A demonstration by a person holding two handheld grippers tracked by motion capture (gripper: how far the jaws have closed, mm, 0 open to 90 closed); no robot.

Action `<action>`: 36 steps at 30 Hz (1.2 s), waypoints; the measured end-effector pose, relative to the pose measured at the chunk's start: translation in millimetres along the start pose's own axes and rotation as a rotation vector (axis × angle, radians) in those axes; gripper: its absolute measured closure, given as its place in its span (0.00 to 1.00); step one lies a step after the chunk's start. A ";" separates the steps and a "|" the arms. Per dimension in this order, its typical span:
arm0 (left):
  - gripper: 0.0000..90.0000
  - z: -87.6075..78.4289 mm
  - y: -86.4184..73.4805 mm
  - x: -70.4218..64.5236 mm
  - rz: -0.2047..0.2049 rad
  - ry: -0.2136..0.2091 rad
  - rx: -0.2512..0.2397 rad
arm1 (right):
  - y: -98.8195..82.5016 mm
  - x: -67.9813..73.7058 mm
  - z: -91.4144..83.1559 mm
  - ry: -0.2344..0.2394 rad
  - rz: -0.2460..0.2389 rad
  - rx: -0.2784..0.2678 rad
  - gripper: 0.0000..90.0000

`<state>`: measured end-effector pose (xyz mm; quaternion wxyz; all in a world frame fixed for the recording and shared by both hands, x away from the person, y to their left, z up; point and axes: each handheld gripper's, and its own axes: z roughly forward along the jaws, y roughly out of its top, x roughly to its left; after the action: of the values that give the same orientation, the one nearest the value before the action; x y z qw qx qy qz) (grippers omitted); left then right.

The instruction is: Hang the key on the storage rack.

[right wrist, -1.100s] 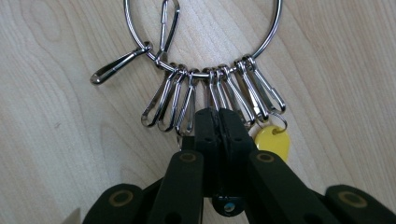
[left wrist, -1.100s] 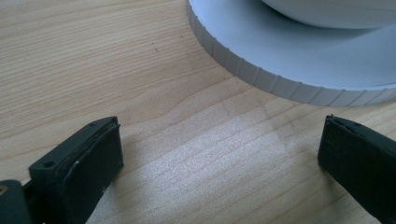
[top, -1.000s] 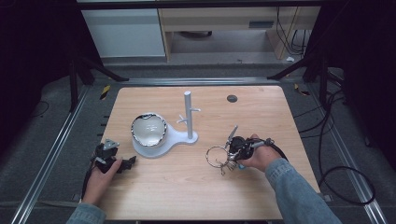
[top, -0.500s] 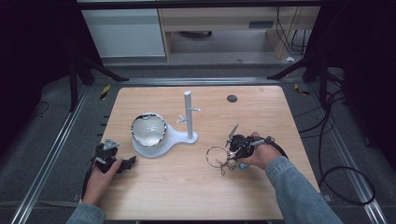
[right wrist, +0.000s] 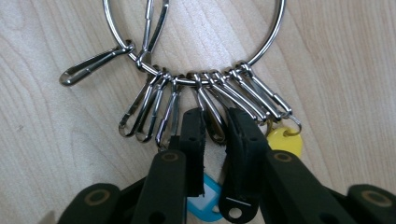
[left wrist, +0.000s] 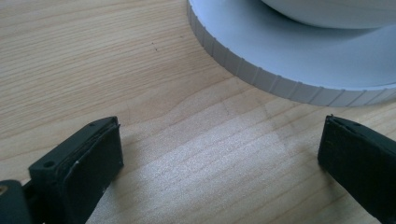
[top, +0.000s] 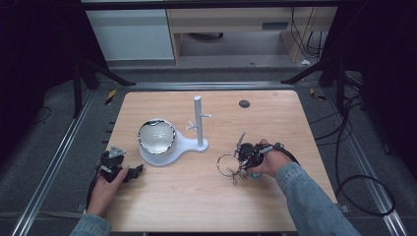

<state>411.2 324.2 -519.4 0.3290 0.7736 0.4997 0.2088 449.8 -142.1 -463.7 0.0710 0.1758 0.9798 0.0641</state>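
Hiding one clip, right gripper perhaps pinches it.

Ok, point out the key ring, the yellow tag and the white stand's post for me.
key ring (right wrist: 275, 35), right gripper view, on the right side of the big wire loop.
yellow tag (right wrist: 285, 141), right gripper view, on the middle of the round disc.
white stand's post (top: 198, 123), high view, halfway up the upright post.

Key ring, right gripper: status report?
Right gripper jaws nearly closed around one clip of the key ring on the table. Left gripper open, idle near white stand. Nothing blocking.
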 end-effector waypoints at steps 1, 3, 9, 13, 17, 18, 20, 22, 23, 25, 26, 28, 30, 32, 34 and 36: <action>0.00 0.0 0.0 0.0 0.000 0.000 0.000 | 0.0 0.0 0.0 0.000 0.000 0.000 0.86; 0.00 0.0 0.0 0.0 0.000 0.000 0.000 | 0.0 0.0 0.0 0.006 -0.002 0.001 0.88; 0.00 0.0 0.0 0.0 0.000 0.000 0.000 | 1.1 0.8 0.2 0.034 0.011 0.013 0.98; 0.00 0.0 0.0 0.0 0.000 0.000 0.000 | 1.3 0.0 -0.7 0.052 0.023 0.018 0.98; 0.00 0.0 0.0 0.0 0.000 0.000 0.000 | 1.8 -0.3 -7.2 0.061 0.030 0.019 0.98; 0.00 0.0 0.0 0.0 0.000 0.000 0.000 | 2.1 0.4 -11.5 0.070 0.030 0.020 0.98; 0.00 0.0 0.0 0.0 0.000 0.000 0.001 | 2.4 0.7 -13.9 0.075 0.029 0.021 0.98; 0.00 0.0 0.0 0.0 0.000 0.000 0.001 | 3.5 1.7 -21.3 0.073 0.028 0.023 0.99; 0.00 0.0 0.0 0.0 0.000 0.000 0.001 | 3.5 1.7 -21.3 0.073 0.028 0.023 0.99; 0.00 0.0 0.0 0.0 0.000 0.000 0.001 | 4.4 1.3 -27.7 0.062 0.029 0.020 0.99; 0.00 0.0 0.0 0.1 0.000 0.000 0.000 | 4.8 0.7 -31.4 0.062 0.030 0.014 0.99; 0.00 0.0 0.0 0.1 0.000 0.000 0.000 | 5.5 -0.3 -39.0 0.056 0.035 0.009 0.99; 0.00 0.0 0.1 0.1 0.000 0.000 0.001 | 6.2 -1.9 -49.5 0.046 0.037 -0.001 0.99; 0.00 0.0 0.0 0.1 0.000 0.000 0.000 | 6.5 -2.9 -55.4 0.043 0.041 -0.010 0.99; 0.00 0.0 0.1 0.1 0.000 0.000 0.001 | 7.2 -4.3 -61.4 0.036 0.041 -0.011 0.99; 0.00 0.0 0.1 0.1 0.000 0.000 0.001 | 8.4 -6.6 -68.1 0.028 0.038 -0.010 0.99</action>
<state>411.2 324.3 -519.3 0.3289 0.7737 0.4998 0.2085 447.8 -143.4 -394.8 0.0570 0.1931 0.9768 0.0729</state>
